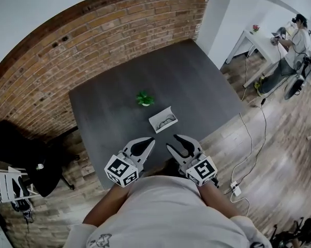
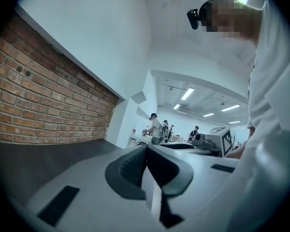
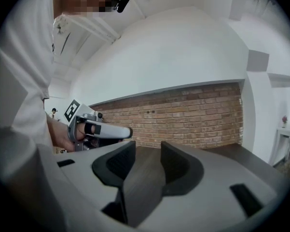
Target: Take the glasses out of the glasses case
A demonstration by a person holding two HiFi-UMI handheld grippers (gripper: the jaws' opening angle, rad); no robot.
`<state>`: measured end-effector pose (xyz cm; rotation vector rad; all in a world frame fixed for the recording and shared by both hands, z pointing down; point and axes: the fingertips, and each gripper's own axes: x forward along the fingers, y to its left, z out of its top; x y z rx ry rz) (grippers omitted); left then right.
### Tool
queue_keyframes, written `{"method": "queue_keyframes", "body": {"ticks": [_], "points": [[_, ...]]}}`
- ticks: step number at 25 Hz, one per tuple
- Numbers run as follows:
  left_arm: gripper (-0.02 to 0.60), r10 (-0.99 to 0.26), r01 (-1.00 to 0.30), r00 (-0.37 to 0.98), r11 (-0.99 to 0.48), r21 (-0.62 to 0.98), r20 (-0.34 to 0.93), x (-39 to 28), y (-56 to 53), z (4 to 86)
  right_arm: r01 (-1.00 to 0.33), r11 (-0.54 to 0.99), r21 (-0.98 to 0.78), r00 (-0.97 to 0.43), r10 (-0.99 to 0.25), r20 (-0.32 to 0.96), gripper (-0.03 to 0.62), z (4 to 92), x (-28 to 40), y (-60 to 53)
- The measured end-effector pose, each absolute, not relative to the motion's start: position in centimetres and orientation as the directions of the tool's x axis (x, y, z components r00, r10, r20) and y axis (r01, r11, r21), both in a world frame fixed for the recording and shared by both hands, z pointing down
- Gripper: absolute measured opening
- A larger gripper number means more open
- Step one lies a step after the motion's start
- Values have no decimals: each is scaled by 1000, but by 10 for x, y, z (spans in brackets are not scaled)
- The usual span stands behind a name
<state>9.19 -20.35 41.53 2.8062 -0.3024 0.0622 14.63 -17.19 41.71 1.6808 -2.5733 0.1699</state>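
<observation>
path: open tabletop [image 1: 196, 81] before glasses case [image 1: 163, 120] | obstacle: potted plant [image 1: 144, 98] near behind it

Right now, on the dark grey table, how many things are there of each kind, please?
Small green plant in a white pot: 1
Open white rectangular glasses case: 1
Dark-framed glasses, lying inside the case: 1
Total: 3

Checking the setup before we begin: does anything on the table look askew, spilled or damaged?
Nothing stands out. The glasses case lies open on the dark table with the glasses inside, the small plant stands upright nearby, and nothing is spilled. The left gripper and right gripper hold nothing.
</observation>
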Motion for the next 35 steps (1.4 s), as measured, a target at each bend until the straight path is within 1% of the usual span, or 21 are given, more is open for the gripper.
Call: {"method": "queue_keyframes", "body": {"ticks": [8, 13, 17, 23, 30, 35], "points": [[11, -328, -338, 941, -881, 330, 87, 146, -225, 419, -857, 512, -65, -516, -849, 116, 153, 416, 212, -202], [11, -419, -432, 901, -844, 318, 112, 163, -234, 427, -810, 581, -78, -586, -800, 128, 152, 424, 241, -213], [11, -481, -503, 864, -814, 291, 150, 167, -242, 440, -772, 628, -102, -636, -758, 142, 149, 436, 255, -221], [11, -527, -563, 826, -773, 293, 200, 160, -249, 462, -724, 679, -122, -689, -700, 187, 139, 462, 251, -236], [11, -541, -596, 803, -739, 314, 251, 149, -264, 491, -693, 716, -89, -708, -652, 272, 138, 497, 242, -264], [11, -546, -608, 794, -710, 355, 267, 142, -278, 507, -609, 791, -61, -731, -530, 430, 135, 551, 227, -271]]}}
